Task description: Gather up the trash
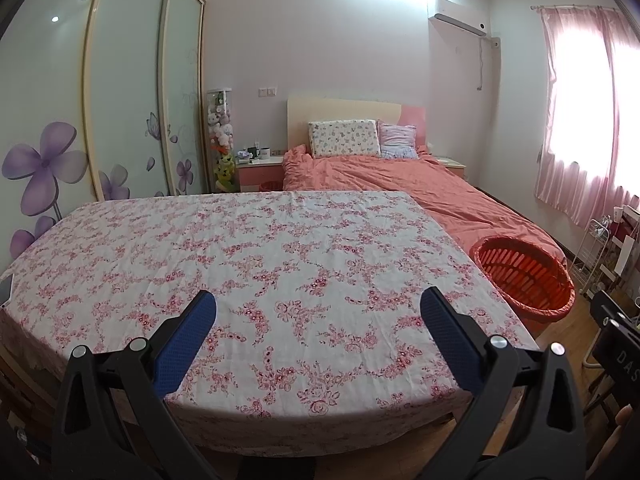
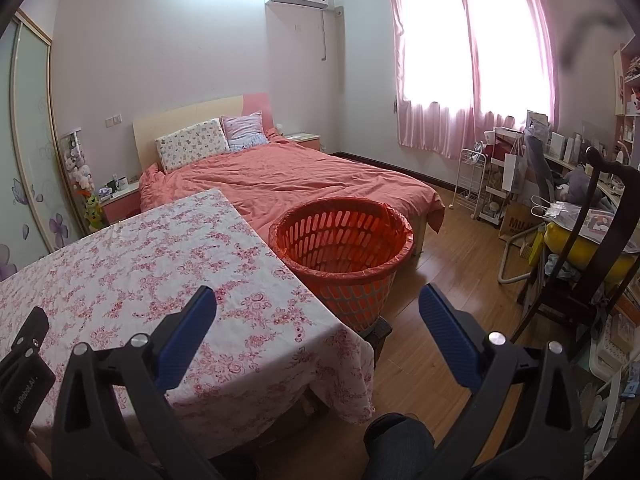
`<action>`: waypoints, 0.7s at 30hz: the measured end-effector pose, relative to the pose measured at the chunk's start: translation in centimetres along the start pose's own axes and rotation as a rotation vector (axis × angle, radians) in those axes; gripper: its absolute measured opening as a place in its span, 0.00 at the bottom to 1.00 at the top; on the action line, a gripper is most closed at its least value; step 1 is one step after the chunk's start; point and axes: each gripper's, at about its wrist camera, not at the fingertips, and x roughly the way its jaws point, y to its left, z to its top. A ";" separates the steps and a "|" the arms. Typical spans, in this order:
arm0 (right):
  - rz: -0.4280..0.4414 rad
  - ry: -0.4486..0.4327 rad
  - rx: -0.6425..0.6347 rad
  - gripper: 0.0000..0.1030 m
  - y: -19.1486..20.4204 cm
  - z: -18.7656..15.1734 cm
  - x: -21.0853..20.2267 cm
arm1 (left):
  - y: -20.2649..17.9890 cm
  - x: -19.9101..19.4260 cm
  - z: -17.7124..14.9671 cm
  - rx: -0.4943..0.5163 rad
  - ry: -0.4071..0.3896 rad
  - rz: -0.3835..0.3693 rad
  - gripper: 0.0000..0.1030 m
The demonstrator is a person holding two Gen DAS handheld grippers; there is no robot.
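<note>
The basket (image 2: pixel 342 256) is round and orange-red, made of plastic with long slots in its wall, and a thin orange-red bag lines it and folds over the rim. It is wider at the top than at the bottom. Inside it looks empty as far as the right wrist view shows. It stands just beside the right edge of the surface (image 2: pixel 132 264), between this surface and the foot of the bed (image 2: pixel 288 180); what it stands on I cannot tell. In the left wrist view the same basket (image 1: pixel 524 276) shows at the right, partly cut by the surface edge.

The surface is covered with a white cloth (image 1: pixel 256 264) with small pink flowers, a little wrinkled, and nothing lies on the part that shows.

The left gripper (image 1: pixel 318 308) hovers above the near part of the cloth, with its blue fingers (image 1: pixel 188 344) spread wide and holding nothing. The right gripper (image 2: pixel 318 304) is above the right corner of the surface, near the basket, with its fingers (image 2: pixel 448 336) also wide apart and empty.
</note>
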 end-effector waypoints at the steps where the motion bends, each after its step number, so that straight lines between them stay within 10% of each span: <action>1: 0.000 0.001 0.000 0.96 0.0 0.0 0.0 | 0.0 0.0 0.0 0.000 -0.001 0.000 0.98; 21: 0.001 0.005 0.001 0.96 0.1 -0.2 0.1 | -0.1 -0.1 0.0 0.003 0.001 0.002 0.98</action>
